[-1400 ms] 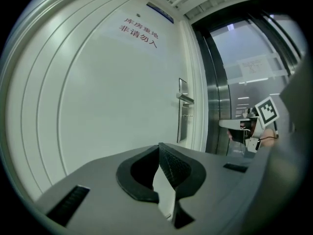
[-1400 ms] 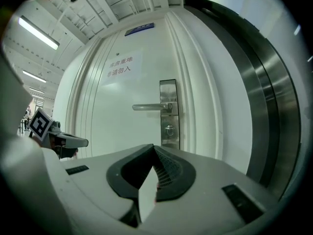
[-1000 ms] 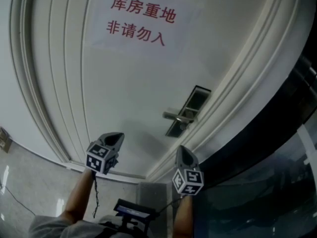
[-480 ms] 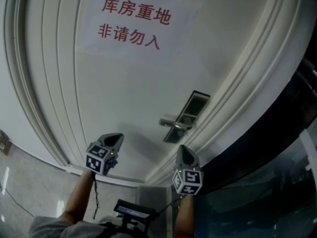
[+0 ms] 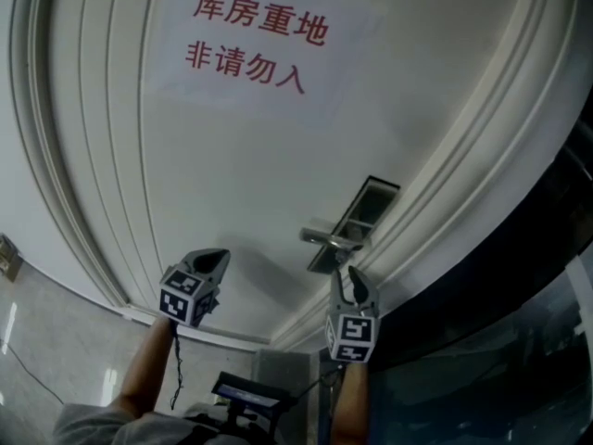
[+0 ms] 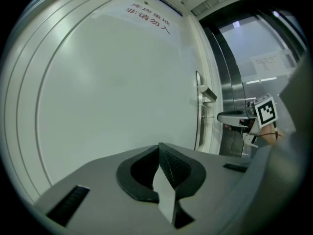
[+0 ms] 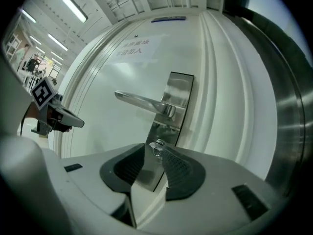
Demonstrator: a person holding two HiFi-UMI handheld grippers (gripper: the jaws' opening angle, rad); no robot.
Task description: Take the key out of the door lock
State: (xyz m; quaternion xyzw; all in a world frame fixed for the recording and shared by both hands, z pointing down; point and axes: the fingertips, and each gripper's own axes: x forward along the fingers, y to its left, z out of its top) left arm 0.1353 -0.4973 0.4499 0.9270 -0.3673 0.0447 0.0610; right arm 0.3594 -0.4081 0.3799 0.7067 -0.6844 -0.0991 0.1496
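Key [image 7: 157, 145] just beyond right gripper's [image 7: 154, 149] opening fingers [image 7: 178, 168], nothing between them

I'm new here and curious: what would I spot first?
A paper sign with red writing hangs high on the big white door. At the door's right edge, a shiny metal handle sits above a small key in the lock plate. The right hand-held gripper points at that key, jaws opening, gripping nothing.

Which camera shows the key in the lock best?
Right gripper view: the key is close and central. Head view shows only a tiny lock plate; left gripper view sees that plate edge-on, no key.
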